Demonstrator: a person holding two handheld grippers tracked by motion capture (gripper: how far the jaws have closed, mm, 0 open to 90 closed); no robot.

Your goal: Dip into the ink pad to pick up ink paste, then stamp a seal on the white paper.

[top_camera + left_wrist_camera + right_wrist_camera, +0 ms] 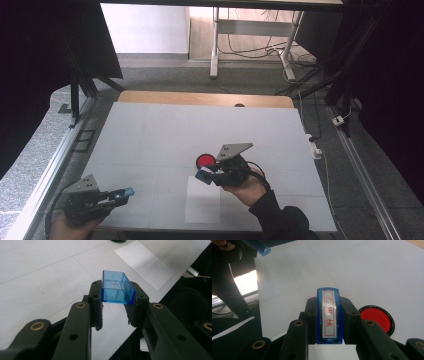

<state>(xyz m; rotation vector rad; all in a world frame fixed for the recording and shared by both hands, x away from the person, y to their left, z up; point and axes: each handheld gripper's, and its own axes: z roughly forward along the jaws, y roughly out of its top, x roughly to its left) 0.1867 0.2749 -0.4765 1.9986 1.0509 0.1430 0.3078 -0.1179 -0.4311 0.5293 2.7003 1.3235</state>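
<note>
Two grippers, each clamped on one half of a blue stamp set.

Item 1: left gripper (pixel 120 194), at the near left edge of the white table (pixel 150 135). Jaws closed on a clear blue cap (pixel 117 288), an open-sided box pinched by its two long walls. It is held off the surface and out of the working area, probably parked so the stamp face stays exposed while the other hand works.

Item 2: right gripper (pixel 206 175), near the table's middle, a little to the right. Jaws closed on the blue stamp (pixel 329 316), gripped across its narrow sides. In the right gripper view the long face with red characters in a red frame sits between the jaws, so the grip leaves the printing surface free. It cannot be told whether this face is inked.

Item 3: red ink pad (pixel 205 160), round, in a black rim, lying open just beyond the stamp's tip. Placement suits dabbing the stamp before printing.

Item 4: white sheet of paper (pixel 202 200), flat on the table just nearer than the right gripper, towards the near edge. Likely the target for the imprint, close enough for a short move from pad to paper.

Judgement: the step in hand looks like inking or printing, with the cap waiting for refitting.
</note>
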